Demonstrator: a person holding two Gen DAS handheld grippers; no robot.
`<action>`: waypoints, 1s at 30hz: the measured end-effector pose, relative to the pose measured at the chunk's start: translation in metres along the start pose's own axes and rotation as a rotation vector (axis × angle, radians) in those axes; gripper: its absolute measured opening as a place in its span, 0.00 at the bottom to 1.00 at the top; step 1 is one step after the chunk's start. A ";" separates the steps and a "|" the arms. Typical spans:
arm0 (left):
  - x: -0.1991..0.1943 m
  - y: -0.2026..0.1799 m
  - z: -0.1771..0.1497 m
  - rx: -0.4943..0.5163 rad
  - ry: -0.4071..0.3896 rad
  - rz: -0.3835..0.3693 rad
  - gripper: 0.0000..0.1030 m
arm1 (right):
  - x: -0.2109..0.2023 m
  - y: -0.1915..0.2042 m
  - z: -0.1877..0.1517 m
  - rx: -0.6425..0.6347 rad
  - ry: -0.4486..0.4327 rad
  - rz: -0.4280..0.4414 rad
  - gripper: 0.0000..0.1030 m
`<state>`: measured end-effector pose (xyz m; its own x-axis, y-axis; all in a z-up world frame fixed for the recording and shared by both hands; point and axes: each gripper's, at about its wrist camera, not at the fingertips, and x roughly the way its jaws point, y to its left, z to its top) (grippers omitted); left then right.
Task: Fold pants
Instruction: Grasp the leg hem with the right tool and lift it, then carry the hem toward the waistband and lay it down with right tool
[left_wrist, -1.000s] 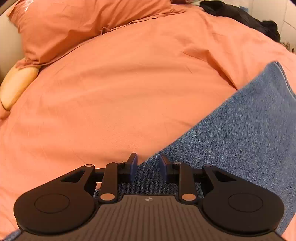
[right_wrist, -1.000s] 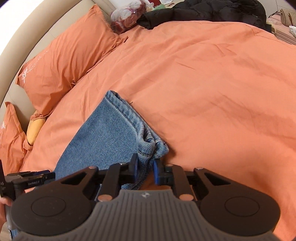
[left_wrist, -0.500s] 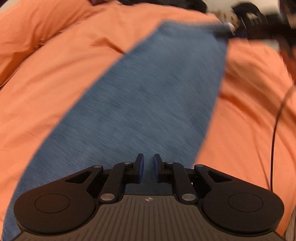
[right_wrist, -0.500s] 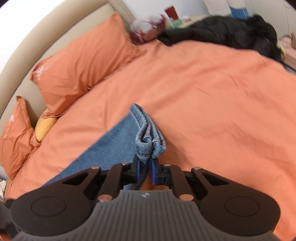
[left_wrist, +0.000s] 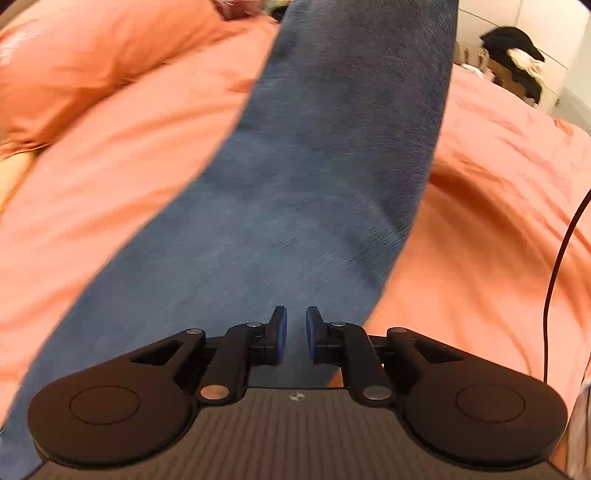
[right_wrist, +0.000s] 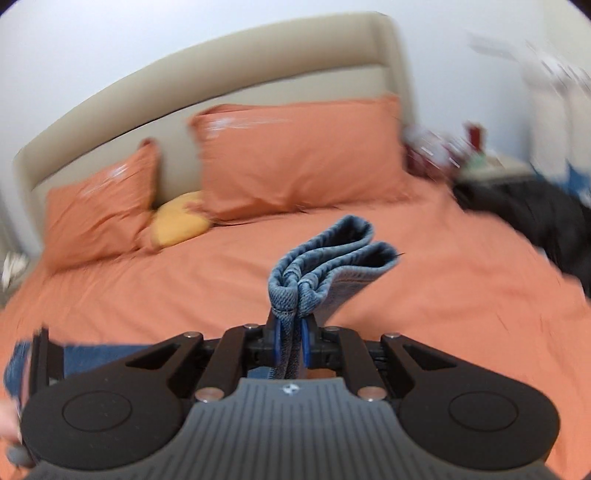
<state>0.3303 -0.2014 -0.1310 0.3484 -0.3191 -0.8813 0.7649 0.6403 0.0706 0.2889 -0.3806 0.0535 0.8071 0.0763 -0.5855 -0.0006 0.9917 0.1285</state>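
Bed (right_wrist: 443, 302) covered in an orange sheet, lightly creased; beige padded headboard (right_wrist: 229, 77) curved behind it against a pale wall; two orange pillows (right_wrist: 295, 158) propped at the head, each with a faint white mark near the top edge, too blurred to read; a yellow cushion (right_wrist: 177, 221) wedged between them; dark clothing (right_wrist: 535, 218) heaped at the right edge of the bed; a cluttered bedside surface beyond it, smeared by motion blur; a thin black cable (left_wrist: 561, 258) ran down the right side of the left wrist view.

No legible brand or writing anywhere; only a small round emblem on each gripper body.

Blue denim pants (left_wrist: 314, 184) stretched as a long band up from the left gripper (left_wrist: 293, 334) toward the top of its view, lifted clear of the sheet at the far end; the left jaws stood close together with a narrow gap, denim directly beneath and between them, though whether the pads actually pinched cloth could not be made out.

Right gripper (right_wrist: 291, 345) clamped on the bunched hems of the pants, two folded leg ends rising out of the jaws above the bed.
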 end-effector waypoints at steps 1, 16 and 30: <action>-0.010 0.008 -0.010 -0.011 -0.005 0.016 0.15 | -0.001 0.017 0.003 -0.031 0.006 0.007 0.06; -0.114 0.100 -0.154 -0.199 -0.052 0.156 0.15 | 0.075 0.228 -0.054 -0.249 0.203 0.147 0.07; -0.116 0.134 -0.208 -0.292 -0.054 0.114 0.18 | 0.146 0.286 -0.131 -0.311 0.499 0.186 0.33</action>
<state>0.2794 0.0668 -0.1170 0.4572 -0.2655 -0.8488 0.5343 0.8450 0.0234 0.3296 -0.0722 -0.0999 0.4038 0.2154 -0.8891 -0.3479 0.9350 0.0686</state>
